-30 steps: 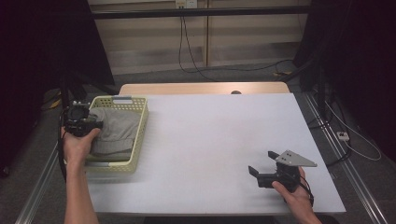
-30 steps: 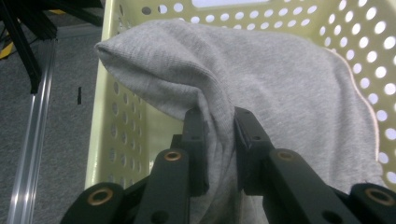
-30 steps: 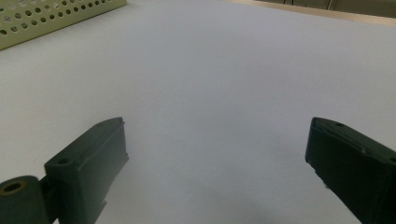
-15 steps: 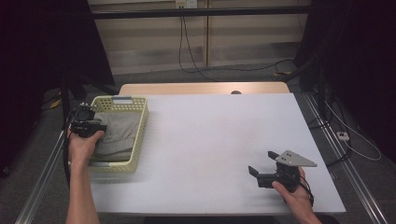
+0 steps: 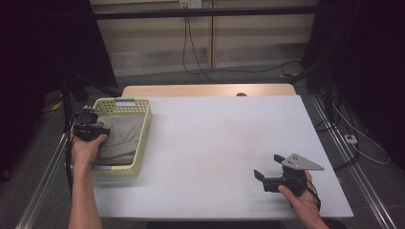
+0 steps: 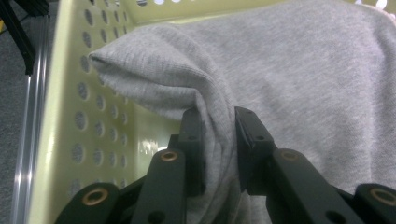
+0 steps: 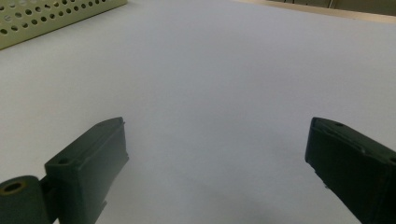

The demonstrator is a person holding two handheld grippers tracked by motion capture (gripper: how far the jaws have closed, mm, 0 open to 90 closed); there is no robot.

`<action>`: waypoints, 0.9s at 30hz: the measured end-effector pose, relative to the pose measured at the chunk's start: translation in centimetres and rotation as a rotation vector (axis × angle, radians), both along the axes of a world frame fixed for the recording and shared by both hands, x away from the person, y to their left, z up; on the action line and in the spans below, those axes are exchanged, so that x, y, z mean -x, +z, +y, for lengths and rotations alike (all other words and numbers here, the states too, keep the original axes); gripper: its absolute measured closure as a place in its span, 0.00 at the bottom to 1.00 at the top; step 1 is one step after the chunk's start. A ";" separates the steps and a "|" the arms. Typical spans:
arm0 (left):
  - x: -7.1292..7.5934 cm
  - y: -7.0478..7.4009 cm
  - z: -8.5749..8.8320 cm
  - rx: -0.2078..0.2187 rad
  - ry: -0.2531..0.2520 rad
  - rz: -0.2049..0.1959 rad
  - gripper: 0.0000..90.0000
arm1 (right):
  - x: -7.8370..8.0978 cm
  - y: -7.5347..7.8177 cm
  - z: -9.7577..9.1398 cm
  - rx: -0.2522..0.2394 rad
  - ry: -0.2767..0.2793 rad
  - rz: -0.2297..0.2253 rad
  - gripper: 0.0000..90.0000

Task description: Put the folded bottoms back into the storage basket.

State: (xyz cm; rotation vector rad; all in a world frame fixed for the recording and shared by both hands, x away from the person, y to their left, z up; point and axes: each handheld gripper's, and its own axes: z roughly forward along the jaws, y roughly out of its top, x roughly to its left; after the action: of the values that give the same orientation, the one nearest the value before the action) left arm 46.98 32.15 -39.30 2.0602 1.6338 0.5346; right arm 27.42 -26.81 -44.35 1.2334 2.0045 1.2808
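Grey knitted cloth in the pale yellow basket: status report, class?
Left claw shut on grey knitted cloth inside yellow perforated plastic basket. Right claw open. Nothing in the way.

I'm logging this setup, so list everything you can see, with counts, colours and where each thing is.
Perforated pale yellow plastic basket: one, yellow-green, left part of the table.
Folded grey knit cloth: one, grey, inside the basket; a fold is pinched by the left gripper.
White rectangular table: one, white top with a wooden strip at the far edge.
Cables: several, black, on the floor beyond the table.
Left gripper: one, black, at the basket's left side, jaws shut on the cloth, having just eased open slightly.
Right gripper: one, black with a grey plate, near right of the table, jaws open.
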 end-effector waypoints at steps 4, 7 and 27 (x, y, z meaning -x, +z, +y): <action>0.3 0.5 0.6 0.025 0.017 -0.022 0.75 | 0.0 0.0 0.0 0.001 0.001 0.000 0.06; 0.6 1.1 1.0 0.057 0.034 -0.064 0.69 | 0.0 0.0 0.0 0.003 0.003 -0.001 0.06; -0.9 -1.2 0.5 0.027 0.090 0.083 0.88 | 0.0 0.0 -0.1 0.003 -0.001 -0.001 0.06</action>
State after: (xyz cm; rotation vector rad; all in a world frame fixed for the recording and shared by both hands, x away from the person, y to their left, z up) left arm 47.89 32.64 -40.50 2.0214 1.7789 0.4603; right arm 27.45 -26.86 -44.38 1.2318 2.0036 1.2771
